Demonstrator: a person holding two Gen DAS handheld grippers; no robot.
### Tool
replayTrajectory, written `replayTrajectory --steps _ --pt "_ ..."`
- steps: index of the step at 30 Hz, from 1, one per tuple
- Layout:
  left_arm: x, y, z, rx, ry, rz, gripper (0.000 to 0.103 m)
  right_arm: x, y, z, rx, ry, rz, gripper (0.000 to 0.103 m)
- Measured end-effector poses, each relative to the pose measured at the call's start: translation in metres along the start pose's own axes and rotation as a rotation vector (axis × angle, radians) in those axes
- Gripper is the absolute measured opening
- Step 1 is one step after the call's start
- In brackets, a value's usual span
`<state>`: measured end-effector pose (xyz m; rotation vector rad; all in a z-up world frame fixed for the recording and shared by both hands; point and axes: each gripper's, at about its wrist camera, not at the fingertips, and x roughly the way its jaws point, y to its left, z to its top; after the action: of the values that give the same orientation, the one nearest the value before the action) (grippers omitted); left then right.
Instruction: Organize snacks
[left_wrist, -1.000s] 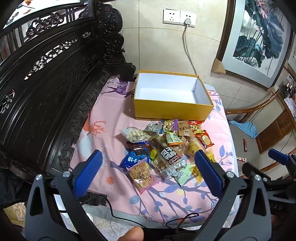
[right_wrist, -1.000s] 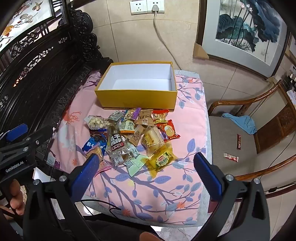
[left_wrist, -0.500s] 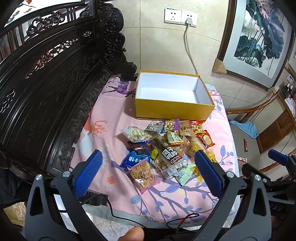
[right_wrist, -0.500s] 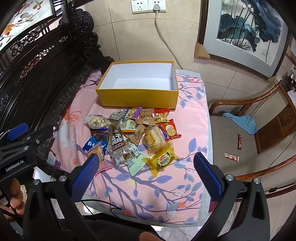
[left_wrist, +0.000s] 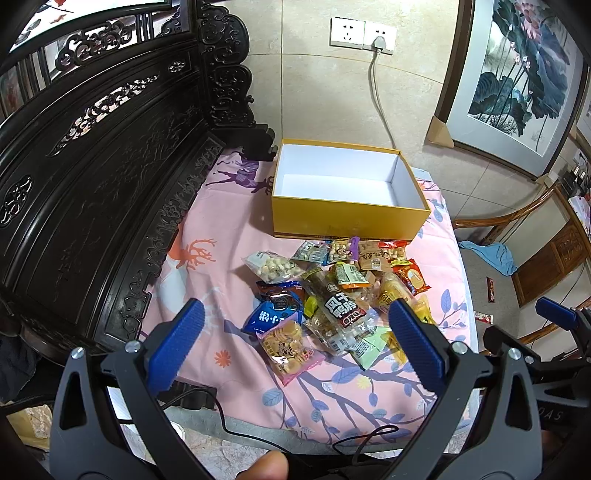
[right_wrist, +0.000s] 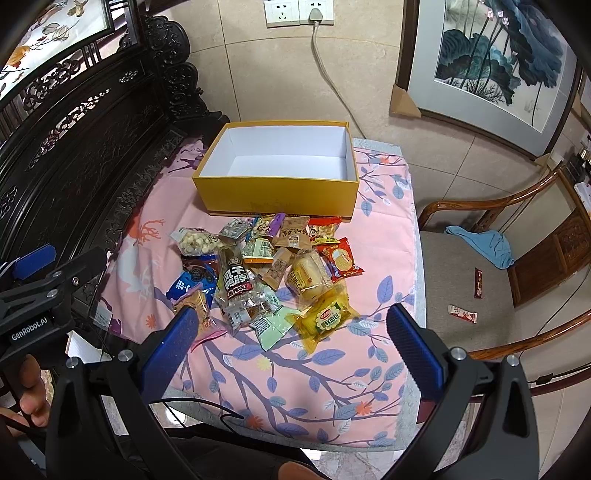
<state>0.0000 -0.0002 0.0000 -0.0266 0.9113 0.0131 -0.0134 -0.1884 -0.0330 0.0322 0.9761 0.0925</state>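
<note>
Both grippers hover short of the table, jaws spread wide, nothing held: left gripper (left_wrist: 293, 338), right gripper (right_wrist: 291, 338). Snack pile (right_wrist: 266, 273) lies heaped on the pink cloth (right_wrist: 384, 236), just in front of the empty yellow box (right_wrist: 280, 192).

Risks, as I judge them: packets overlap, so one pinch may drag a neighbour; slick wrappers could slip; the yellow packet (right_wrist: 327, 319) sits towards the cloth's edge and could be pushed off.

Hard to make out: packet labels, anything under the heap. Two wrappers (right_wrist: 463, 314) lie on the chair (right_wrist: 465, 280).
</note>
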Motion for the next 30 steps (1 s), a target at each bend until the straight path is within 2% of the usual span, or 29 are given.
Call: replayTrajectory --steps 28,30 --pt "0.0 -0.0002 0.0001 0.0 0.004 -0.001 0.101 0.003 0.0 0.0007 0.002 0.007 0.001 0.102" --pt "0.0007 0.0092 -0.0006 0.002 0.003 -0.001 0.101 0.0031 0.0001 0.0006 0.002 0.006 0.0 0.102"
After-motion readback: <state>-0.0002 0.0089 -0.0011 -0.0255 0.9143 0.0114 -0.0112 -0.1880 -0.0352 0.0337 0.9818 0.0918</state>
